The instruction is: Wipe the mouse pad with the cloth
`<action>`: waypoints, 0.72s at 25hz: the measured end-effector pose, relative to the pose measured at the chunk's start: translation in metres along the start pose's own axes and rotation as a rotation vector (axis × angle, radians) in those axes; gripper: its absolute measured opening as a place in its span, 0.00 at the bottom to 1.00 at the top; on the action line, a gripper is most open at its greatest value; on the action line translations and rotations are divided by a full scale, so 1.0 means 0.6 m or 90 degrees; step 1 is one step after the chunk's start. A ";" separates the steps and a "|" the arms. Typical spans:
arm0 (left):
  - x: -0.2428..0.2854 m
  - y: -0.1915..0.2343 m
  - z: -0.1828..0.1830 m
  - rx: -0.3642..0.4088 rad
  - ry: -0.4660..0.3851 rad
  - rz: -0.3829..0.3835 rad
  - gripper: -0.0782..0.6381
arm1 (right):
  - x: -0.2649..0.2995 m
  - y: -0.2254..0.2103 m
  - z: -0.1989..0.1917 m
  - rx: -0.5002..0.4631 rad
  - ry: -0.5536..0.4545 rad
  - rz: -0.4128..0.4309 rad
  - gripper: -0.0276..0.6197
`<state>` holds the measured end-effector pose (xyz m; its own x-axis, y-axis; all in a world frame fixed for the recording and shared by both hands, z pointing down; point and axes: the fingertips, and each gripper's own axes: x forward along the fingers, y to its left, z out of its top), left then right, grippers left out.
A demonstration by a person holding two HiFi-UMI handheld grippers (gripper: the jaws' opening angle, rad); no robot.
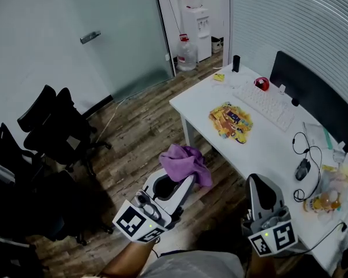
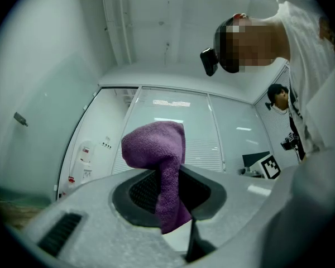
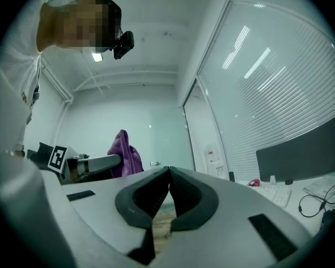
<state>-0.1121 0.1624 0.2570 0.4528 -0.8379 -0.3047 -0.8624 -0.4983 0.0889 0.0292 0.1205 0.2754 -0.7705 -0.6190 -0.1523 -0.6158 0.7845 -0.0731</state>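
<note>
Chairs point(image 1: 49, 129) stood dark at the far left, on the wooden floor point(image 1: 145, 120) and well apart from the work. Right of them, over the floor and short of the desk point(image 1: 200, 100), the left gripper point(image 1: 187, 181) had its jaws clenched on the purple cloth point(image 1: 185, 160); the left gripper view showed the fabric pinched between the pads, a bunched fold standing above them and a tail hanging below. Farther right and farther off, the mouse pad point(image 1: 231, 122), a yellow printed sheet, lay flat on the white desk near its left edge, with nothing on it and no cloth touching it. Nearer and to the right, the right gripper point(image 1: 258, 179) hung beside the desk's near end, its jaws pressed together on nothing, as its own view made plain. Beyond the pad sat a white keyboard point(image 1: 267, 104), and a dark mouse point(image 1: 302, 168) rested farther right among cables. By these signs the cloth was picked up but wiping had not begun: the cloth had yet to be carried over the desk, laid on the pad and rubbed across it.
</note>
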 end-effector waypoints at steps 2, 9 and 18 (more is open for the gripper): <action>0.031 0.011 -0.013 -0.001 0.005 0.005 0.22 | 0.014 -0.033 -0.008 0.004 0.009 -0.001 0.06; 0.131 0.032 -0.044 0.006 0.018 0.018 0.22 | 0.053 -0.133 -0.021 0.008 0.029 0.008 0.06; 0.206 0.046 -0.074 0.023 0.045 0.028 0.22 | 0.077 -0.219 -0.040 0.010 0.047 0.005 0.06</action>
<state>-0.0697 0.0354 0.2636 0.4279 -0.8732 -0.2332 -0.8889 -0.4533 0.0662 0.0705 -0.0119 0.3018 -0.7860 -0.6130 -0.0801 -0.6071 0.7898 -0.0870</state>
